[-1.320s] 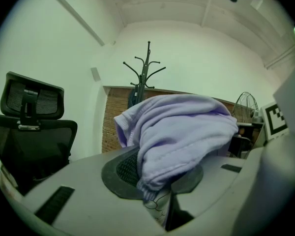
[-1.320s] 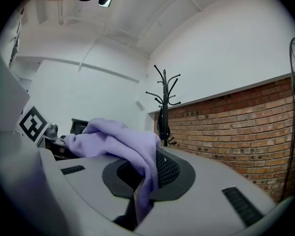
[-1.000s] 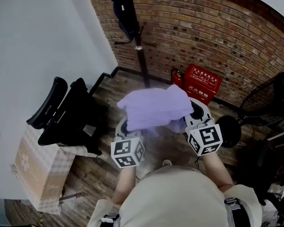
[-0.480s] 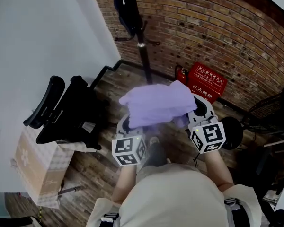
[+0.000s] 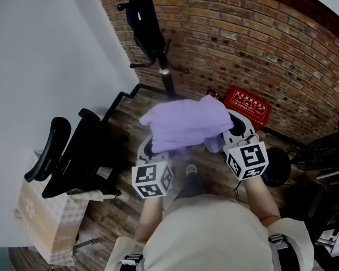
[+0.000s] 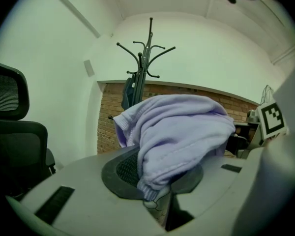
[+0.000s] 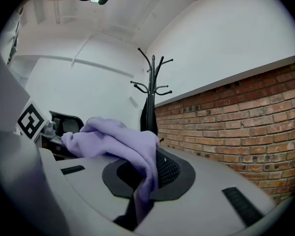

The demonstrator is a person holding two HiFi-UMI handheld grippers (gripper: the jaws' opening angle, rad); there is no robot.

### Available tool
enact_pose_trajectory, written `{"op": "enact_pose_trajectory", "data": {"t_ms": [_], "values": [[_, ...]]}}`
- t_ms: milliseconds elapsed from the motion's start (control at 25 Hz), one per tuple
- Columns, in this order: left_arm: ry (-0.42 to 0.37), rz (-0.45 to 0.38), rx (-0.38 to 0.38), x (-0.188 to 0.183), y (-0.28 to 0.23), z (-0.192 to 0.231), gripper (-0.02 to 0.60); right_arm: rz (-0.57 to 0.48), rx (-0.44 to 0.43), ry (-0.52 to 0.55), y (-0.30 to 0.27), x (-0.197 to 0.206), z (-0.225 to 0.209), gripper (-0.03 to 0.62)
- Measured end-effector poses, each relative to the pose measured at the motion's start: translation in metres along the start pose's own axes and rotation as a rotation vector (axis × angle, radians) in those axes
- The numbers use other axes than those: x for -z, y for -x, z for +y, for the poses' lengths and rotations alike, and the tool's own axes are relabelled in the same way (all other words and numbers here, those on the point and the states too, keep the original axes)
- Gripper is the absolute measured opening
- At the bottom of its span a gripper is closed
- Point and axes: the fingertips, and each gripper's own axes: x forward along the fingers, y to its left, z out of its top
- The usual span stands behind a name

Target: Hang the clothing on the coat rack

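Lavender fleece, a bunched sweatshirt (image 5: 183, 123) with a ribbed edge, is held in the air in front of the person, spanning the 2 grippers. The left gripper (image 6: 157, 203) has its jaws closed on a fold of it. The ribbed edge drops into the slot between the jaws and the rest heaps over the top of the gripper. The right gripper (image 7: 136, 208) is likewise clamped on the cloth, a strip pinched between its jaws and the bulk draped away toward the other gripper. In the head view the 2 marker cubes sit at either end of the bundle, with the grippers side by side and pointed forward.

Ahead of them stands the black coat rack (image 5: 161, 58), its pole rising from the wooden floor (image 5: 130, 208) in front of the brick wall (image 5: 260, 44), apart from the sweatshirt. 1 dark garment (image 5: 144, 27) hangs on the rack. A red box (image 5: 247, 107) lies at the foot of the wall, to the right of the pole. A black office chair (image 5: 73, 157) stands to the left, with a pale checked bag (image 5: 42, 224) beside it.
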Motion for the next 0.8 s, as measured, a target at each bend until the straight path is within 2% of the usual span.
{"op": "enact_pose_trajectory", "data": {"t_ms": [480,800], "values": [[-0.03,-0.002,0.017,-0.05,-0.1,0.035,0.08,-0.024,0.007,0.045,-0.115,-0.026,-0.049,0.014],[-0.054,0.01,0.025,-0.066,-0.15,0.055,0.081,-0.021,-0.015,0.058,-0.18,-0.03,-0.07,0.014]]}}
